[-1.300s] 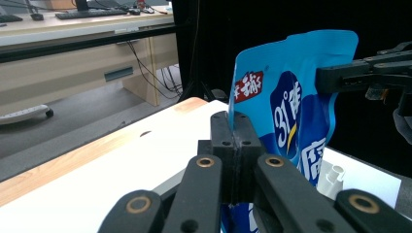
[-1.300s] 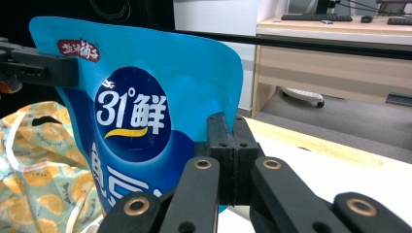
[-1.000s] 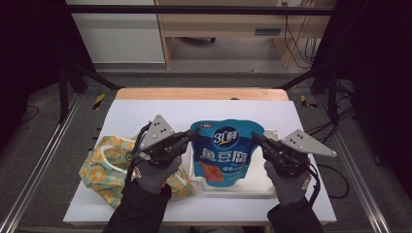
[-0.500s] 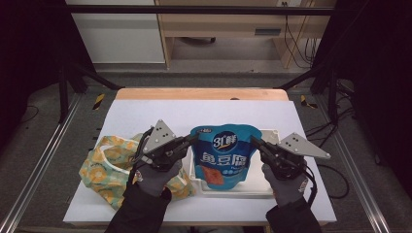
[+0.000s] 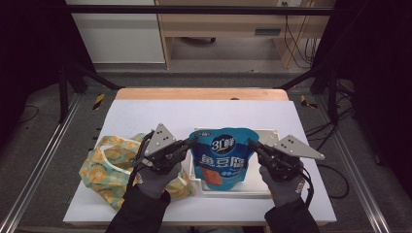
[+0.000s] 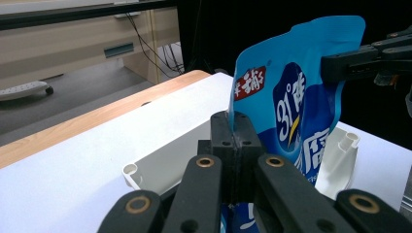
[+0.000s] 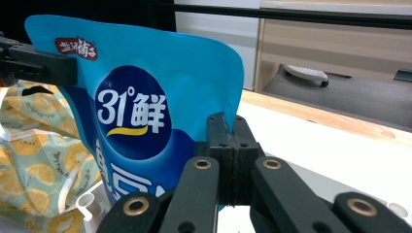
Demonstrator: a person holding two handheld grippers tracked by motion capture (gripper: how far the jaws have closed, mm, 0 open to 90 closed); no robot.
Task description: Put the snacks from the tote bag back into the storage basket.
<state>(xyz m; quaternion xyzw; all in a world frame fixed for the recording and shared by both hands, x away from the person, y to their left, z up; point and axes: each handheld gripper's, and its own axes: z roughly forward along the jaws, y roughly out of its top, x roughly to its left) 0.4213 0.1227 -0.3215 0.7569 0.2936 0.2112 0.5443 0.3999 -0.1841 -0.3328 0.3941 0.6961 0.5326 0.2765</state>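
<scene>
Bench point(image 5: 145, 116): white top, set square to the high view.
Wooden strip point(image 5: 194, 93): pale wood, runs along the bench's far edge.
Floor point(image 5: 233, 53): grey, beyond and on both sides of the bench.
Cabinet point(image 5: 116, 34): white, stands on the floor behind the bench, left of centre.
Desk point(image 5: 218, 24): light wood, just beside the cabinet on its right.
Cables point(image 5: 291, 29): dark, hang under the desk's right end.
Power strip point(image 6: 24, 90): white, lies on the floor under the desk.
Black bar point(image 5: 194, 9): horizontal, across the top of the high view.
Striped markers point(image 5: 98, 101): yellow and black, one on the floor near each far corner of the bench.
Metal rails point(image 5: 43, 160): grey, run along the floor on either side of the bench.
</scene>
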